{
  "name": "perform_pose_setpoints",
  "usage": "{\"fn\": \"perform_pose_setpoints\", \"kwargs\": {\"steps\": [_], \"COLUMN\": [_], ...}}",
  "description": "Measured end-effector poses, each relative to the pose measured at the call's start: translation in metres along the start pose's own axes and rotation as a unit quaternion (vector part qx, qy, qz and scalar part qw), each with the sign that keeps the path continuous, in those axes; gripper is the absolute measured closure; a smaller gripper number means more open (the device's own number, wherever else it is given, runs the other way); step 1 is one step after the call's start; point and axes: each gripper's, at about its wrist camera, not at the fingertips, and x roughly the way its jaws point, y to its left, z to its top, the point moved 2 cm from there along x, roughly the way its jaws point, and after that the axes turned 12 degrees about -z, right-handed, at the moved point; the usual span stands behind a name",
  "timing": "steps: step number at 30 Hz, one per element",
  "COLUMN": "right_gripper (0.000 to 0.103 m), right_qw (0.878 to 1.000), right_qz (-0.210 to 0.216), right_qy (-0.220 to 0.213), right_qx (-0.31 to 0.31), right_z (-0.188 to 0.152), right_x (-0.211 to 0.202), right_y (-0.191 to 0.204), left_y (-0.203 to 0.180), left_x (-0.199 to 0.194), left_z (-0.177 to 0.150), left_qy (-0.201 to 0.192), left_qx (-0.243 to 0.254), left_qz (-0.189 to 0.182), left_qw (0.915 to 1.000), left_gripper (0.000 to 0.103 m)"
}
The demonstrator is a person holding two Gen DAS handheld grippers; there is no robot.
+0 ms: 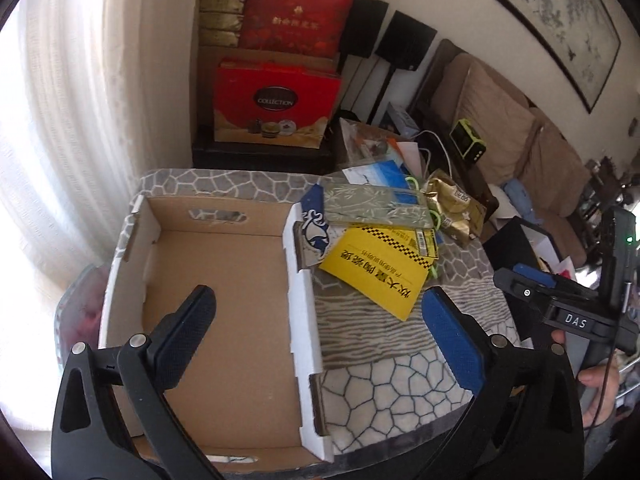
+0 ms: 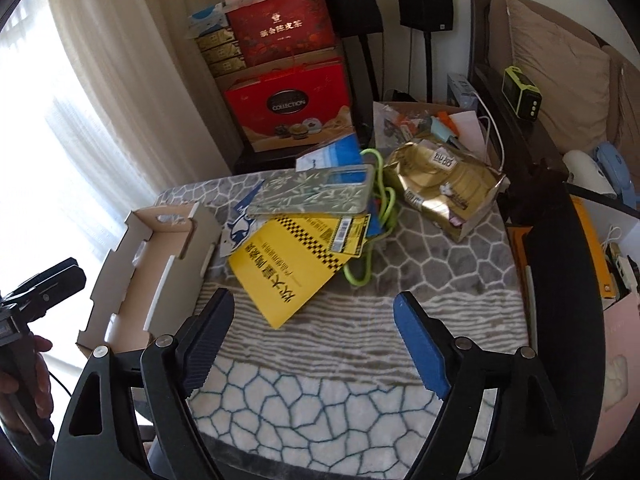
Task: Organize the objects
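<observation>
You are holding both claws wide open and empty: the left claw point(image 1: 320, 304) is hovering over the empty cardboard box point(image 1: 224, 280), the right claw point(image 2: 314, 312) over the patterned tabletop point(image 2: 340, 380). The clutter is lying beside the box. Start with the phone case point(image 2: 316, 194) topping the yellow booklet point(image 2: 288, 268), gripping its long edges squarely.

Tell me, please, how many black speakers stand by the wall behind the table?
2. One speaker stands just right of the red gift boxes; the second speaker stands further right, near the sofa. Others may be hidden behind the boxes.
</observation>
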Motion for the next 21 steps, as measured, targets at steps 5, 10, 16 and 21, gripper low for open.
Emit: {"fn": "perform_pose_setpoints", "kwargs": {"steps": [5,10,16,21], "right_gripper": [0.019,0.019,0.020,0.020], "right_qw": [1.000,0.999,0.998,0.998], "right_qz": [-0.012,-0.008,-0.010,-0.017], "right_qy": [0.008,0.025,0.043,0.044], "right_qx": [0.014,0.030,0.037,0.029], "right_z": [0.027,0.052,0.072,0.079], "right_x": [0.018,0.044,0.071,0.082], "right_y": [-0.019,-0.029,-0.032,-0.028], "left_y": [-0.003,-0.010,-0.014,-0.021], "left_x": [0.035,0.079,0.122,0.153], "left_z": [0.034,0.064,0.086,0.095], "left_qy": [0.020,0.047,0.067,0.085], "left_qx": [-0.019,-0.015,-0.001,0.006], "left_qz": [-0.024,-0.022,0.010,-0.002], "left_qw": [0.9993,0.9985,0.9977,0.9963], "left_gripper": [0.000,0.000,0.000,0.000]}}
